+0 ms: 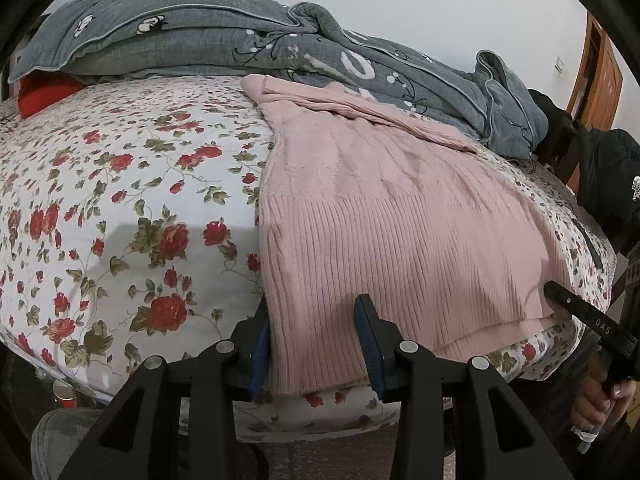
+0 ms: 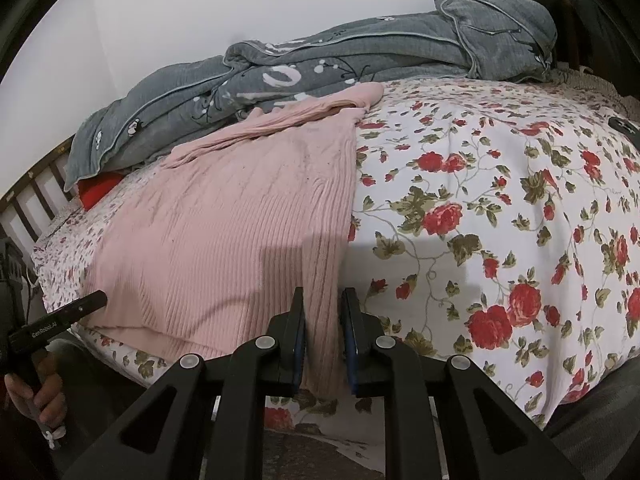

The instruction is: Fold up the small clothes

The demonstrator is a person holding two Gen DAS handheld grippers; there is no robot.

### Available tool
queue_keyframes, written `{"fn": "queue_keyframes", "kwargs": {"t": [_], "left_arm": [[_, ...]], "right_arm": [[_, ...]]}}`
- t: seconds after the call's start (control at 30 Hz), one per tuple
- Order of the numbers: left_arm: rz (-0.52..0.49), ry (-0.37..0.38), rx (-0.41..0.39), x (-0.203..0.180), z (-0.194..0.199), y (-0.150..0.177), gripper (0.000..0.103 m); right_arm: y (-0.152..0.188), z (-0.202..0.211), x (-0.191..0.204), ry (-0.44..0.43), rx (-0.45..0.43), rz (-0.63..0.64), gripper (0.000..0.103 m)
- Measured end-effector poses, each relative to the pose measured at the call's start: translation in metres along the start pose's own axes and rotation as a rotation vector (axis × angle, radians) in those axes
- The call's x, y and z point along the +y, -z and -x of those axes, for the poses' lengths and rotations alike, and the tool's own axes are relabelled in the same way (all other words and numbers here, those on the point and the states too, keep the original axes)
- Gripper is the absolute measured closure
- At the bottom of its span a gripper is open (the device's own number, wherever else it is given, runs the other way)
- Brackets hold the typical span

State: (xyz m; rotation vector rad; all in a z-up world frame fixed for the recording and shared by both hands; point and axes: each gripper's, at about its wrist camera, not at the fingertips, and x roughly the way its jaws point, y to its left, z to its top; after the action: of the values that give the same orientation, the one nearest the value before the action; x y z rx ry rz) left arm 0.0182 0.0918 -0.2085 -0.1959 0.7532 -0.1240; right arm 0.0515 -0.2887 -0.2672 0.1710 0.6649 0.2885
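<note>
A pink ribbed knit sweater (image 1: pixel 392 216) lies flat on the floral bedsheet (image 1: pixel 120 208), hem toward me, sleeves bunched at the far end. My left gripper (image 1: pixel 314 320) is open, its jaws astride the sweater's left hem corner. In the right wrist view the sweater (image 2: pixel 224 224) lies to the left. My right gripper (image 2: pixel 323 312) has its jaws narrowly apart around the right hem corner; the cloth hangs between the blue pads. Each gripper shows at the edge of the other's view (image 1: pixel 576 308) (image 2: pixel 68 312).
A rumpled grey quilt (image 1: pixel 240 44) lies along the bed's far side against the white wall. A red item (image 1: pixel 44 94) peeks from under it. A dark jacket on a chair (image 1: pixel 600 168) and a wooden door (image 1: pixel 600 76) stand beyond the bed. A small dark object (image 2: pixel 624 125) lies on the sheet.
</note>
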Motion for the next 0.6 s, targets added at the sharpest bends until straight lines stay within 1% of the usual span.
{"fn": "queue_keyframes", "kwargs": {"t": [0.53, 0.57, 0.6], "left_arm": [[-0.002, -0.002, 0.000, -0.0005, 0.0022, -0.0001, 0.066], [0.002, -0.002, -0.001, -0.0004, 0.0031, 0.0007, 0.068], [0.008, -0.003, -0.002, 0.0001, 0.0036, 0.0008, 0.072]], "right_arm": [[0.0026, 0.0001, 0.0012, 0.003, -0.002, 0.006, 0.086], [0.0028, 0.0003, 0.0011, 0.000, -0.002, 0.006, 0.086], [0.0028, 0.0003, 0.0021, -0.005, 0.000, 0.006, 0.086]]}}
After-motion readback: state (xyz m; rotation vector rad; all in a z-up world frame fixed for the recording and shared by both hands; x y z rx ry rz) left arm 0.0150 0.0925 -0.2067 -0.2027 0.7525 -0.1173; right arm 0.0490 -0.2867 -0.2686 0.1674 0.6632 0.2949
